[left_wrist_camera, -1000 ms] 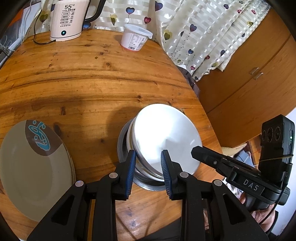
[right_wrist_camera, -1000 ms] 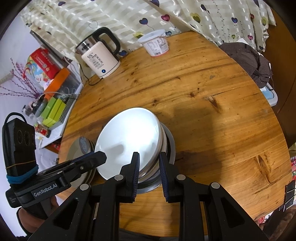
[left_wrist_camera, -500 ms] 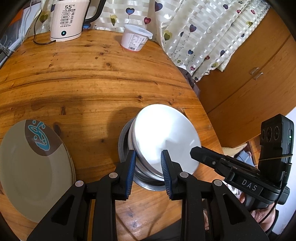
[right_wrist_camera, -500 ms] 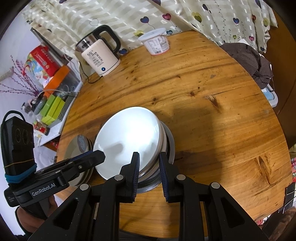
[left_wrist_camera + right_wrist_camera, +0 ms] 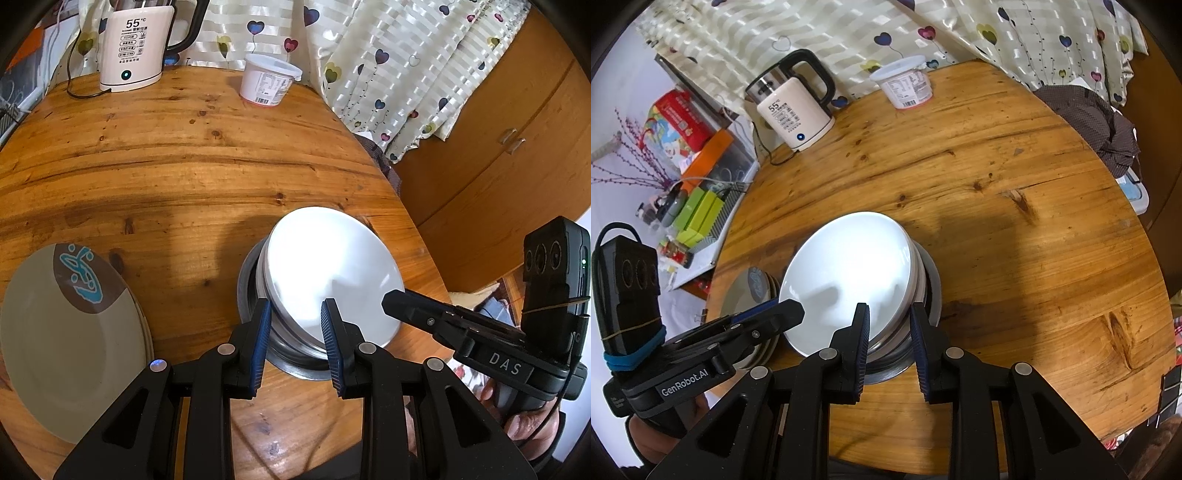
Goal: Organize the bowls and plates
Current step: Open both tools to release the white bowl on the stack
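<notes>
- Gripping from both sides: the left gripper [image 5: 295, 325] and the right gripper [image 5: 889, 328] each have their jaws closed around the near rim of the stack of white bowls [image 5: 332, 273], one per side, so the load sits balanced between two hands.
- That stack is nested in a steel bowl [image 5: 291, 356] near the front edge of the round wooden table [image 5: 184, 166]; whether the pads also bite the steel rim, I can't tell.
- Two grips make sense here, I'd say: a heavy nested pile would tip out of a single pinch.
- Over to the left, a stack of beige plates [image 5: 66, 332] with a blue motif sits just beside the bowls, plates and bowls already sorted into their own piles.
- Far side of the table: an electric kettle [image 5: 135, 44] with its cord trailing, and a white lidded tub [image 5: 267, 83], both well apart from the action.
- Nothing blocks the middle of the table; the plate stack is the close neighbour to mind if the bowls slide left.
</notes>
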`<move>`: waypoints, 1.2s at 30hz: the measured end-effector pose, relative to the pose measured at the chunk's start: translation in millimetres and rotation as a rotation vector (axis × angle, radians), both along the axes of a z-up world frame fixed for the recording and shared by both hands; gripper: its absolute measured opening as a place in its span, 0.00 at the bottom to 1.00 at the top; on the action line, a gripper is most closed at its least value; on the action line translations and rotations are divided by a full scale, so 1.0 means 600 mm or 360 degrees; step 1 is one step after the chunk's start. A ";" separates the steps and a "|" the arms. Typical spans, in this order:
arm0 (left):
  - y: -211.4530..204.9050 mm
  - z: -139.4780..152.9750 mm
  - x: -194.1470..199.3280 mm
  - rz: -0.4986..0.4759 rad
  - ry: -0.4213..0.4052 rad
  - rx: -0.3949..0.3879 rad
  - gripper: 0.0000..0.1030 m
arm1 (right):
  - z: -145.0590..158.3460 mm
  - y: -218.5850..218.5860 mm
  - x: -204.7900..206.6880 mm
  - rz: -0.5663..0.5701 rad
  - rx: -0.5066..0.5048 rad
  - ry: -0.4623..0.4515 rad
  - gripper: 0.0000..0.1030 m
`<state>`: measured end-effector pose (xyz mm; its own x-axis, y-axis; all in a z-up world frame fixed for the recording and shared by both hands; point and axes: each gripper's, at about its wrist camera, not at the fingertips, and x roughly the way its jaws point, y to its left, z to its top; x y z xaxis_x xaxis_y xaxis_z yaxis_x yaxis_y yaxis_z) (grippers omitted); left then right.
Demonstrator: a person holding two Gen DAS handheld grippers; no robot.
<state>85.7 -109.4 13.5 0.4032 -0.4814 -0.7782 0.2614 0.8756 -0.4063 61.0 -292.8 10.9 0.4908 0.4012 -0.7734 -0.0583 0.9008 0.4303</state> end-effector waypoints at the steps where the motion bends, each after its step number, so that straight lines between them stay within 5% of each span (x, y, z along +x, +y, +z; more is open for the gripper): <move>1: 0.000 0.000 0.000 -0.0001 -0.0003 0.0001 0.28 | 0.000 0.000 0.000 -0.0001 0.0000 0.0000 0.22; 12: 0.013 -0.001 -0.003 0.0023 -0.0034 -0.0018 0.28 | 0.003 0.000 -0.003 0.0001 0.0015 -0.0013 0.35; 36: 0.004 -0.004 -0.009 -0.0025 -0.0045 -0.0028 0.28 | 0.001 0.004 -0.008 0.0039 0.0017 -0.0022 0.24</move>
